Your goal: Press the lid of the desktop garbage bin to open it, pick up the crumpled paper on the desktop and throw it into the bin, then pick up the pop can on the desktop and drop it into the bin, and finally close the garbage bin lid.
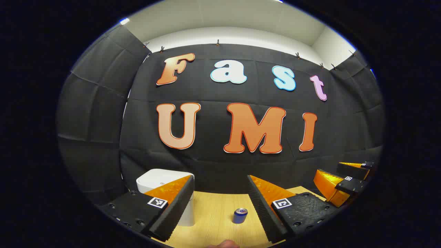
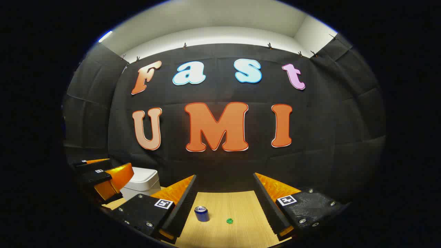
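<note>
Blue pop can [image 1: 240, 215] upright mid-tabletop [image 1: 213, 210], white bin [image 1: 162, 179] shut near its far-left edge; left gripper [image 1: 220, 206] and right gripper [image 2: 224, 206] both spread wide, empty.

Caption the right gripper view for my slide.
Open right gripper faces a pop can on the wooden table.

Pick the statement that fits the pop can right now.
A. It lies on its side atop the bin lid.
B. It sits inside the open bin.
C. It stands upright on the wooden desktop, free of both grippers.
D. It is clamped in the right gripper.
C: the pop can stands upright on the desktop, ahead of the open right gripper, untouched.
</note>
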### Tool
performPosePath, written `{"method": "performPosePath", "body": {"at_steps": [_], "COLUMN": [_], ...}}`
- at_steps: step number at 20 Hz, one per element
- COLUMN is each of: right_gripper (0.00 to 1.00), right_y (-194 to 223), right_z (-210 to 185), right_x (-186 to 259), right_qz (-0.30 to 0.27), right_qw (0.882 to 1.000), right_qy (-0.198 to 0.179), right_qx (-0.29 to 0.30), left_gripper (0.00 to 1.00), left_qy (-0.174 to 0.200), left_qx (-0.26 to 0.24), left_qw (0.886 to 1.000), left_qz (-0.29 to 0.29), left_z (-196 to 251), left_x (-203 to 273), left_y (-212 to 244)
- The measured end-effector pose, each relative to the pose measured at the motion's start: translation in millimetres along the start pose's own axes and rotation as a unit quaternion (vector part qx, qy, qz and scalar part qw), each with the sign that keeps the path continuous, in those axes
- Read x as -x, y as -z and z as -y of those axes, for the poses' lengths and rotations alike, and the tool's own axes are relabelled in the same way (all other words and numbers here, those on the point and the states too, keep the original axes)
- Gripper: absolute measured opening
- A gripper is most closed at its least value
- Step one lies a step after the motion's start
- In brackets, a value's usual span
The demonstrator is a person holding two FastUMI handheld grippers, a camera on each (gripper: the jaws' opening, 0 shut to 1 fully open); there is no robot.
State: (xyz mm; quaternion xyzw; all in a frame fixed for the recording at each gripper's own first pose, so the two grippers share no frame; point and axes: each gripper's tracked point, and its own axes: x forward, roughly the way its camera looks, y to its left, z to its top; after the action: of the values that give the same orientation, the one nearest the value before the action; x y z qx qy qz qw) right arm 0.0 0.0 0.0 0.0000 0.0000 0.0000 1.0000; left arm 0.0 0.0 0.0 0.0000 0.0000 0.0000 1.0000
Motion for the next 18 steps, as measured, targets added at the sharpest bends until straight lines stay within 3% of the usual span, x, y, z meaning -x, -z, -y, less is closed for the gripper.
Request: {"method": "performPosePath", "body": {"at_steps": [6,9,18], "right_gripper": [0.93,0.93,0.93], "right_y": [2,8,-16], "right_z": [3,9,8], "right_x": [-8,-7,-6], "right_qz": [-0.012,-0.025,0.021], "right_qw": [0.999,0.999,1.000], "right_qy": [0.004,0.007,-0.005], "right_qx": [-0.050,-0.026,0.006], "left_gripper": [0.93,0.94,0.94], "left_qy": [-0.013,-0.010,-0.005], "left_qx": [-0.035,-0.033,-0.032], "left_qw": [0.999,0.999,0.999], "left_qz": [0.023,0.018,0.002], "left_z": [6,11,20], "left_x": [1,-4,-6], "left_y": [-5,0,12]}}
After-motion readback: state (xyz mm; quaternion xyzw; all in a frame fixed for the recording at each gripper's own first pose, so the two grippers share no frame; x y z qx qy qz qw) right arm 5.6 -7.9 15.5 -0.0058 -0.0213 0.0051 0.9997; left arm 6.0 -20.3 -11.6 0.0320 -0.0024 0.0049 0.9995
